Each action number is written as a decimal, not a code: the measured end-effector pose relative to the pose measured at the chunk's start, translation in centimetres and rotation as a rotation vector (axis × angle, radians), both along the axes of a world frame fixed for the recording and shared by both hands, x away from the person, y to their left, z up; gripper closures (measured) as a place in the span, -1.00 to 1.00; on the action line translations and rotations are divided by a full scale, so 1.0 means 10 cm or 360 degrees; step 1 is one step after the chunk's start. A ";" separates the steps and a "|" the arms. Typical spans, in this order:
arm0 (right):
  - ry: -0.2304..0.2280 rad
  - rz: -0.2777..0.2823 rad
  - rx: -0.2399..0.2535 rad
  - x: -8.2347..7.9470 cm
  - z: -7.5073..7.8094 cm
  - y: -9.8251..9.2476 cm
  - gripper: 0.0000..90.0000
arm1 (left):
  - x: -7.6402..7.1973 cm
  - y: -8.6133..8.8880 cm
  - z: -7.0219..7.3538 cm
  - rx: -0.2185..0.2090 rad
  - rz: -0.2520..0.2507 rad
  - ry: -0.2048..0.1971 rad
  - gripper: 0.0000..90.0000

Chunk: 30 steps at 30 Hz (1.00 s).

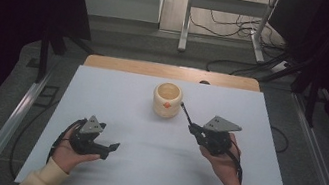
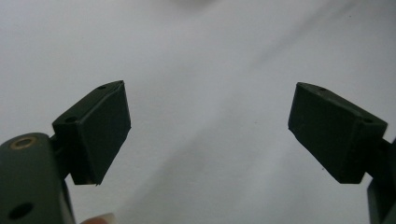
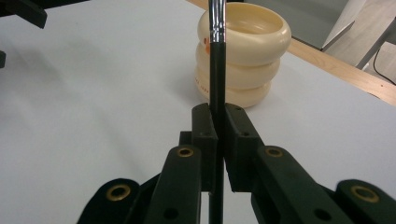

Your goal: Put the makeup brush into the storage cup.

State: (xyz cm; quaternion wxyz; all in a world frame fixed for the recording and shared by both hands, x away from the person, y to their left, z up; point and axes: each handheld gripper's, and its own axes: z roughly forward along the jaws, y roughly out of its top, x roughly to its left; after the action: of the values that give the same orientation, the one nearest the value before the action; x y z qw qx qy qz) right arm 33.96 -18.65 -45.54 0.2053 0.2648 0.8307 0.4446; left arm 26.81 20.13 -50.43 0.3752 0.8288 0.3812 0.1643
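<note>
My right gripper is clamped on a thin black brush, angled toward the cream pot just beyond. My left gripper rests low, jaws wide apart and empty.

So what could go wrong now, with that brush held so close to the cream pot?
The right tool pinches the thin paintbrush low on its handle, so it could twist or slip.

The ringed cream pot stands free on the white table; a missed aim might tip or push it.

The left tool is open, not steadying it.
</note>
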 end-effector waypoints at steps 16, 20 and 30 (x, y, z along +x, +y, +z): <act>-0.0016 -0.0010 0.0064 0.13 0.09 0.09 0.85 | 0.00 0.01 0.00 -0.0006 0.0007 -0.0003 -0.70; -0.0018 -0.0005 0.0084 0.16 0.13 0.14 0.85 | 0.00 0.01 0.00 -0.0004 0.0004 -0.0002 -0.70; -0.0030 0.0009 0.0121 0.26 0.22 0.25 0.85 | 0.00 0.02 0.00 -0.0018 0.0005 0.0000 -0.70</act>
State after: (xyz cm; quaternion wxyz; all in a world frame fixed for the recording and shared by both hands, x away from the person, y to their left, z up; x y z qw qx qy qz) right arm 36.56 -16.19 -43.36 0.2018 0.2660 0.8119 0.4790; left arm 26.81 20.29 -50.38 0.3794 0.8261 0.3835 0.1628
